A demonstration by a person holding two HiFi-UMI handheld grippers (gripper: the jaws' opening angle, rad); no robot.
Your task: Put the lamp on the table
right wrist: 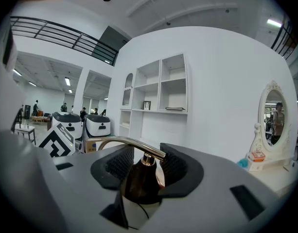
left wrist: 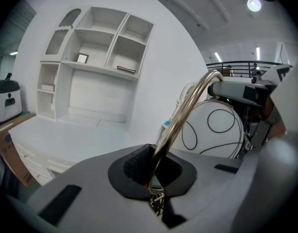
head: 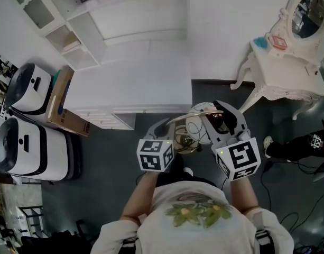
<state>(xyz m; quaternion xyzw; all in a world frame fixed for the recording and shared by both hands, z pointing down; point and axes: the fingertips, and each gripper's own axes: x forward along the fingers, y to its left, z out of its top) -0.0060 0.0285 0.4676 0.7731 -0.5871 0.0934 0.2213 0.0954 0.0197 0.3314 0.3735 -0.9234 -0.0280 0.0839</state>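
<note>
I carry the lamp (head: 197, 123) in both grippers in front of my chest. It has a white globe shade (left wrist: 212, 129) with thin black lines, a curved brass arm (left wrist: 184, 111) and a dark cap (right wrist: 138, 179) on top of the globe. My left gripper (head: 165, 127) is shut on the brass arm, which runs up between its pads (left wrist: 139, 161). My right gripper (head: 216, 121) is shut on the dark cap, with its jaws standing wide. The brass arm (right wrist: 130, 142) bends over that cap. The white desk (head: 131, 82) lies just ahead of the lamp.
White shelves (head: 72, 20) rise behind the desk. A cardboard box (head: 59, 102) and two white machines (head: 25, 88) stand at the left. A white vanity table (head: 282, 74) with an oval mirror (head: 307, 16) stands at the right. Cables (head: 303, 169) lie on the dark floor.
</note>
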